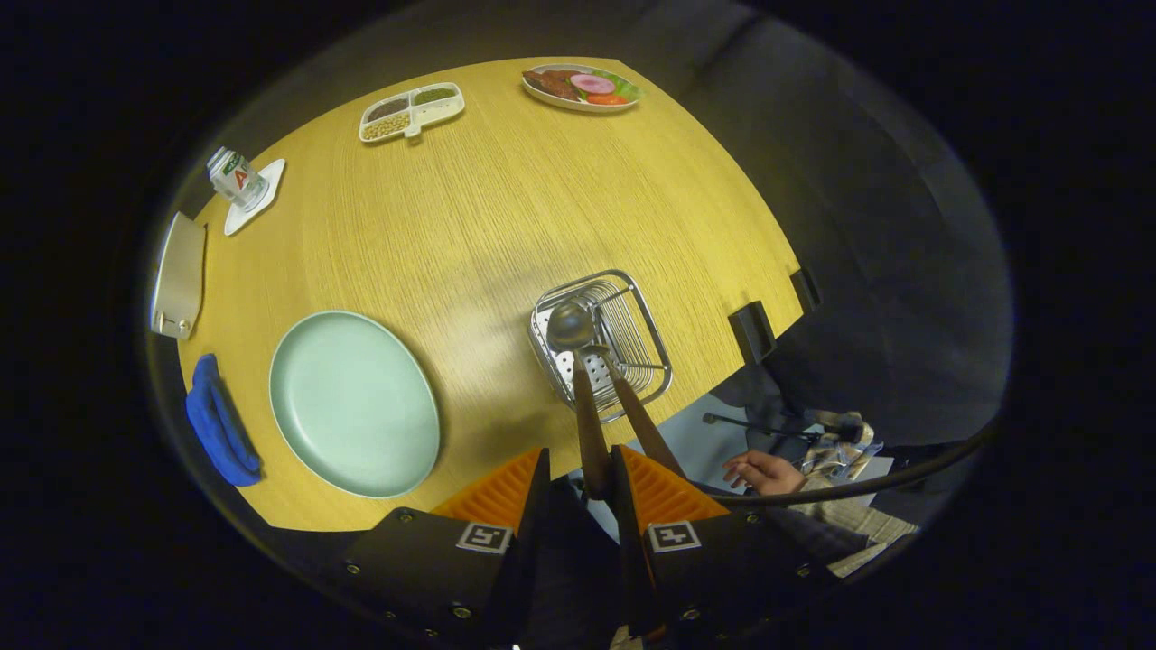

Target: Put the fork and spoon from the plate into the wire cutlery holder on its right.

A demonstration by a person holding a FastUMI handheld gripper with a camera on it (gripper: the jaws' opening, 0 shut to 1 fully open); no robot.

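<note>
Your gripper [581, 469] stands apart-fingered over the wire cutlery holder [600, 343], which holds the spoon [572, 329] and fork [632, 406]; the plate [354, 403] lies bare.

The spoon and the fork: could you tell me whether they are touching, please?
Touching: gripper view shows the spoon overlapping the fork above the wire holder.

I see the plate [354, 403] on the table [470, 226], holder [603, 341] to its right nr the table edge. Spoon [572, 327] sits over the holder w/ its handle running back btwn the fingers [506, 492]. Cloth [217, 424] left of plate; bottle [237, 179] on a coaster [256, 195] beyond; divided dish [412, 111] and food plate [581, 88] at far side.
</note>
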